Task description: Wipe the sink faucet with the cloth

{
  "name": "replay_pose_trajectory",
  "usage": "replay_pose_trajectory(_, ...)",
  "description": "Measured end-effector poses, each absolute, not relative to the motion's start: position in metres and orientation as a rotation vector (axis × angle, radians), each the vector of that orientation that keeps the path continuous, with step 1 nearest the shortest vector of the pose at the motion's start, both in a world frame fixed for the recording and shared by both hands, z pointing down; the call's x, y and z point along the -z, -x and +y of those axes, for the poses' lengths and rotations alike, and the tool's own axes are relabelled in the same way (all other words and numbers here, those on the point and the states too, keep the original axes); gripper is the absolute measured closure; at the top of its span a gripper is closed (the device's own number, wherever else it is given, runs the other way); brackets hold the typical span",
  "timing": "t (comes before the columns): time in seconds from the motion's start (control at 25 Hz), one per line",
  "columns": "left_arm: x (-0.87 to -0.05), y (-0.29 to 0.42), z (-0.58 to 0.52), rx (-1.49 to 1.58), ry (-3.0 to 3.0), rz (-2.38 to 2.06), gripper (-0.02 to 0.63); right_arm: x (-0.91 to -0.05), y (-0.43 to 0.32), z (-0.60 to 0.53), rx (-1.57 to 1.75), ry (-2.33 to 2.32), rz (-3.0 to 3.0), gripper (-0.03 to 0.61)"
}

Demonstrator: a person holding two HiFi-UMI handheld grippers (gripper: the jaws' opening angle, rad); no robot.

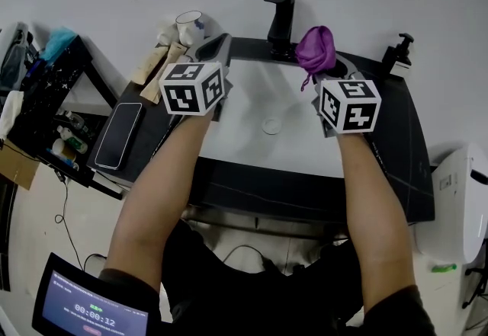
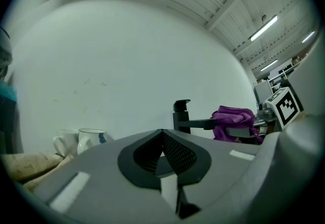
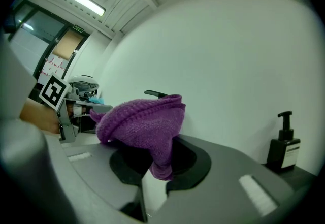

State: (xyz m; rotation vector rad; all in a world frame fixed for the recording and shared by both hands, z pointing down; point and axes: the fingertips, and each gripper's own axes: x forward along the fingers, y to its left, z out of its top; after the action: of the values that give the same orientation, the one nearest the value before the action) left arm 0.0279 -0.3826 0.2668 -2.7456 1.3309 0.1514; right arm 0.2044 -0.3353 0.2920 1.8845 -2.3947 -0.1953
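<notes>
Pinching purple cloth (image 1: pixel 316 49), right gripper (image 1: pixel 329 68) near faucet (image 1: pixel 280 18); left gripper (image 1: pixel 219 43) closed, empty.

Rough knitted cloth (image 3: pixel 142 121), matt faucet (image 1: pixel 281 18)

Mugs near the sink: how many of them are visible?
2. Both are white and stand side by side on the counter, left of the faucet: a mug with a blue mark and a plain mug beside it. The left gripper may hide more.
</notes>
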Motion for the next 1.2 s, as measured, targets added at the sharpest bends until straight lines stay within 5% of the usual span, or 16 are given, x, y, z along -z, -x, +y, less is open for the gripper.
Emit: replay_pose_trajectory(1.2, -0.2696, -0.0351, -0.3799, -0.11, 2.736, 1.285, 0.597, -0.2932, -0.2074, -0.3357, 0.255, -1.89, -2.325, 0.52)
